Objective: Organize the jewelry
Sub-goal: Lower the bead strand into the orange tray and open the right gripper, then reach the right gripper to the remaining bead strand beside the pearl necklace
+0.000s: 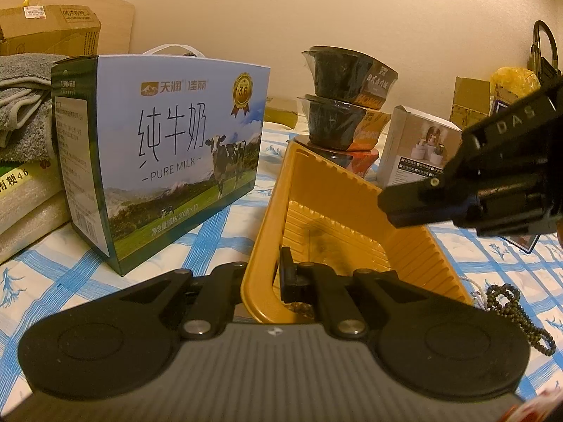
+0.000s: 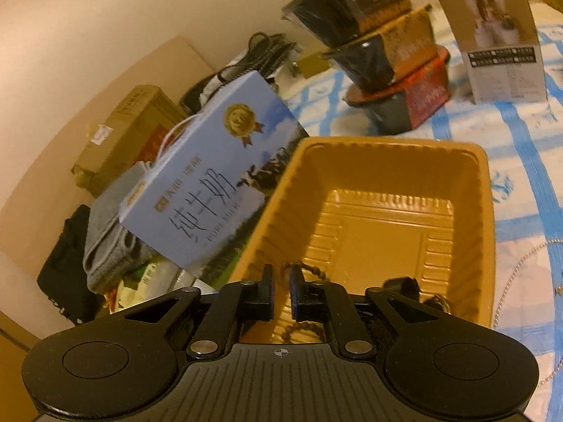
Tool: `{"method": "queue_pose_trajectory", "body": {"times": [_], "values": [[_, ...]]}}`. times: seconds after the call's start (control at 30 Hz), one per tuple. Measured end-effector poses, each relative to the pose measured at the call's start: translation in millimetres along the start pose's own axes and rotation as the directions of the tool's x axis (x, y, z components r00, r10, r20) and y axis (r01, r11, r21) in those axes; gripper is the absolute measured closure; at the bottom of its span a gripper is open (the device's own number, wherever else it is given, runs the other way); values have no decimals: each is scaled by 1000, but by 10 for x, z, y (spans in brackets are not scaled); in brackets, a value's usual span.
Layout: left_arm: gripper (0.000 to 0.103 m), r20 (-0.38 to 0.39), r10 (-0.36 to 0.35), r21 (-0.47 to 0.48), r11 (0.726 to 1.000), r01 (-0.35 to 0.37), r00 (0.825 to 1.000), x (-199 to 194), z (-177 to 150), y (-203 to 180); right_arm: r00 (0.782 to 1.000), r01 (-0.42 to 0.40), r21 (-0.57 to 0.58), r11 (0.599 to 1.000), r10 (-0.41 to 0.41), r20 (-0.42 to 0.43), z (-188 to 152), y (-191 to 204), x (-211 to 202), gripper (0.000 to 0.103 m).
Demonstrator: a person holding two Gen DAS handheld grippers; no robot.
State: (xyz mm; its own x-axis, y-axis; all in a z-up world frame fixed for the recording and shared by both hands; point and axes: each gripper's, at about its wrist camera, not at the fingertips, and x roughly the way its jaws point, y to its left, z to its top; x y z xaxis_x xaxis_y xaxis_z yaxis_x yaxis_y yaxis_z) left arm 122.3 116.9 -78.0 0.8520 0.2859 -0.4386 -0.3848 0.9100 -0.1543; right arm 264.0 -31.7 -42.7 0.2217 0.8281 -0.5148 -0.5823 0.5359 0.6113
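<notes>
A gold plastic tray (image 1: pixel 355 190) stands on the blue checked cloth. My left gripper (image 1: pixel 262 281) is shut on the tray's near rim, one finger inside and one outside. The tray also shows in the right wrist view (image 2: pixel 397 151). My right gripper (image 2: pixel 280 293) hangs over the tray's near end with its jaws nearly closed around a brown bead strand (image 2: pixel 309 269) that trails into the tray. A dark bead necklace (image 1: pixel 517 313) lies on the cloth right of the tray. A thin silver chain (image 2: pixel 520 263) lies on the cloth to the tray's right. The right gripper body (image 1: pixel 492 176) reaches over the tray.
A blue milk carton box (image 1: pixel 169 151) stands left of the tray. Stacked black instant-food bowls (image 1: pixel 345 105) and a small white box (image 1: pixel 415 147) stand behind it. Grey towels (image 1: pixel 21 105) and cardboard boxes (image 1: pixel 45 28) are at far left.
</notes>
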Motion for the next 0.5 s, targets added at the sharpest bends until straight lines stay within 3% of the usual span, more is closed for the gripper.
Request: {"method": "queue_pose_trajectory", "body": {"times": [0.03, 0.1, 0.2, 0.5], "values": [[97, -3, 2, -2, 1000, -2, 1000, 6, -2, 6, 1000, 4, 6, 1000, -4, 3, -11, -28, -14, 73], [97, -8, 4, -2, 1000, -4, 1000, 12, -12, 15, 1000, 7, 19, 1000, -8, 18, -26, -70, -70, 56], [97, -9, 5, -1, 1000, -5, 1000, 11, -15, 22, 999, 9, 22, 1000, -10, 41, -51, -124, -180, 56], [97, -9, 6, 3, 1000, -6, 1000, 18, -13, 19, 984, 133, 35, 991, -136, 118, -254, -388, -623, 56]]}}
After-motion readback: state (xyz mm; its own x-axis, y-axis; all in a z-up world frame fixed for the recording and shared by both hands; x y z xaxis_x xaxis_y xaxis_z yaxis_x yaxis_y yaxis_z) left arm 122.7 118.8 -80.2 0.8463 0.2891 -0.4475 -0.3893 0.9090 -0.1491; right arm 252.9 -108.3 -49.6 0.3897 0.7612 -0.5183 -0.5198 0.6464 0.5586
